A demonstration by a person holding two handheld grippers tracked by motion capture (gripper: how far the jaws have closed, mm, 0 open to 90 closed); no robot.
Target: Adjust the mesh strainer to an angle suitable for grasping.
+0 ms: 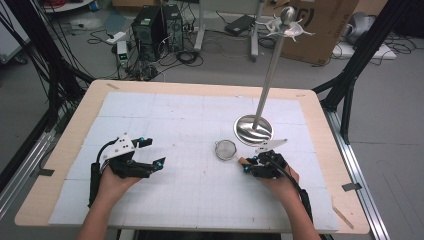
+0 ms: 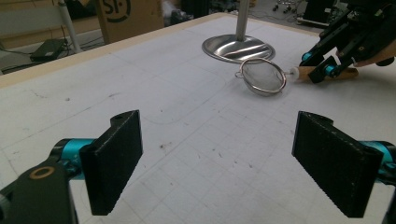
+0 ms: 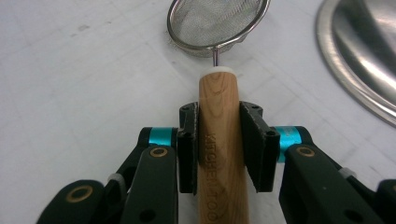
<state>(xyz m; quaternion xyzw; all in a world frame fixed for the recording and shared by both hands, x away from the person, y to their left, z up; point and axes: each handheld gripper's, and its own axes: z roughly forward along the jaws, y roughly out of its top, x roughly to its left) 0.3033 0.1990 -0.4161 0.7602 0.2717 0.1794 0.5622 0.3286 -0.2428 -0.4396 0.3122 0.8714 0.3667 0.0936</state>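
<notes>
The right gripper (image 3: 219,144) is clamped on the wooden handle (image 3: 220,154) of a small mesh strainer (image 1: 226,149) lying on the tabletop (image 1: 165,115), near a steel stand base (image 1: 253,129). The left gripper (image 2: 219,163) hovers wide open, holding nothing, well apart at the left.

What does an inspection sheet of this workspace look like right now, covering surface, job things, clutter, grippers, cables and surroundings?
Surface: white gridded mat on a wooden table, scuffed.
Job's things: mesh strainer with wooden handle, lying beside the metal stand.
Clutter: nothing seen.
Grippers: right gripper shut on the handle; left gripper open, nothing between its jaws.
Cables: one cable trails along each forearm.
Surroundings: computer towers, cardboard box, floor cables.
</notes>
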